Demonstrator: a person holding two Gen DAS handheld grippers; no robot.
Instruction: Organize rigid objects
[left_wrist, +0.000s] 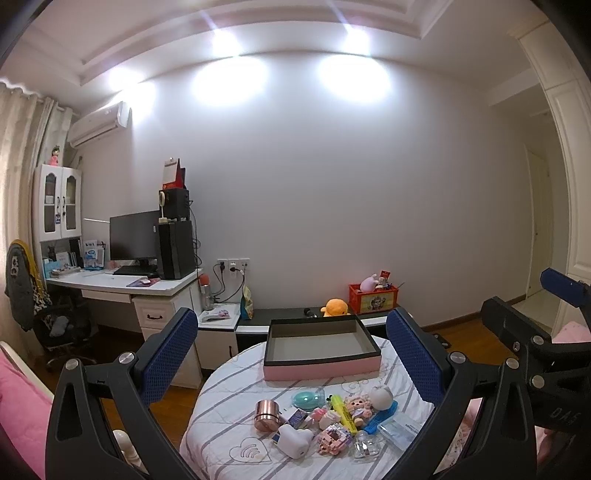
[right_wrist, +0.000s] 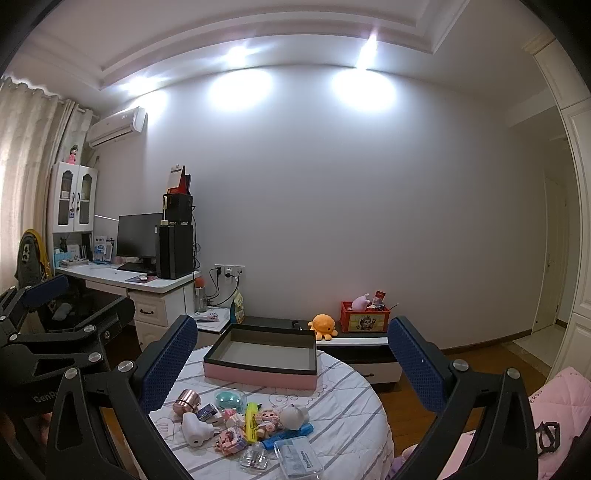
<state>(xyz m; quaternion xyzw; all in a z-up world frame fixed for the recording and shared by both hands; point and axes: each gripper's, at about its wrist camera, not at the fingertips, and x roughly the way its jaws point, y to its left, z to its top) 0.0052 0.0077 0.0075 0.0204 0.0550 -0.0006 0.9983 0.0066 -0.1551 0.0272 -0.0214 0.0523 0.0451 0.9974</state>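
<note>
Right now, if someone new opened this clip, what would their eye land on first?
Probably the jumble of small toys and trinkets heaped at the near side of the round, stripe-covered table, with a copper cylinder at its left edge. Behind the heap sits an empty pink box with a dark rim. The left gripper and right gripper both hang open above the table, holding nothing.

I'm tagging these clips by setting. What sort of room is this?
Probably a home bedroom or study: a computer desk with a monitor, a wall air conditioner, and plush toys like the orange octopus.
</note>
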